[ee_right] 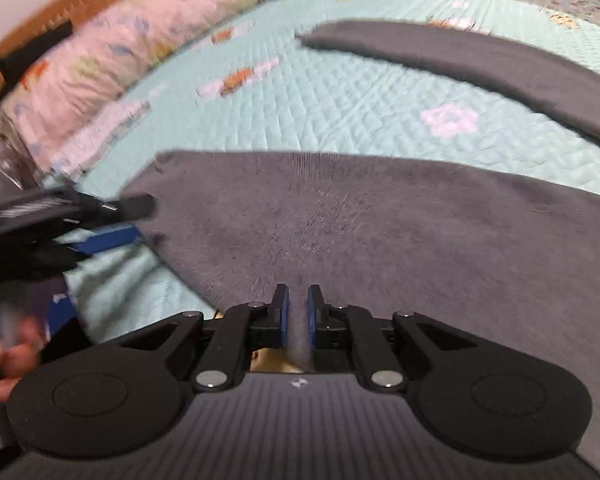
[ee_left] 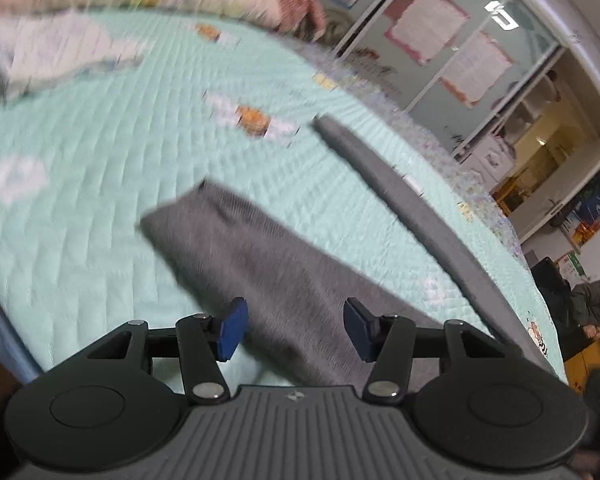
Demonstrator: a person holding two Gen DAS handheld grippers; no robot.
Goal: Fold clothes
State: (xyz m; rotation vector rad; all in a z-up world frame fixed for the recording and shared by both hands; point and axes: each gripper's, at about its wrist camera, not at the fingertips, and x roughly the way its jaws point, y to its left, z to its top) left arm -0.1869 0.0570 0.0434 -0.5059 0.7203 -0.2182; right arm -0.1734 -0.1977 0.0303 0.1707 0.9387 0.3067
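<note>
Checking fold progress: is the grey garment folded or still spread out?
Spread. The grey garment lies flat across the green quilt, both long parts apart, none doubled over.

You have two grippers here: the left gripper (ee_left: pixel 296 328) and the right gripper (ee_right: pixel 298 316), each with two blue-padded fingers. One grey garment (ee_right: pixel 380 220) lies on the mint quilt (ee_right: pixel 340 92), showing two leg-like panels, the second a strip farther across the quilt. Beyond the quilt's far edge you see one patterned pillow (ee_right: pixel 120 52). One hand (ee_right: pixel 8 356) shows left of the garment.
</note>
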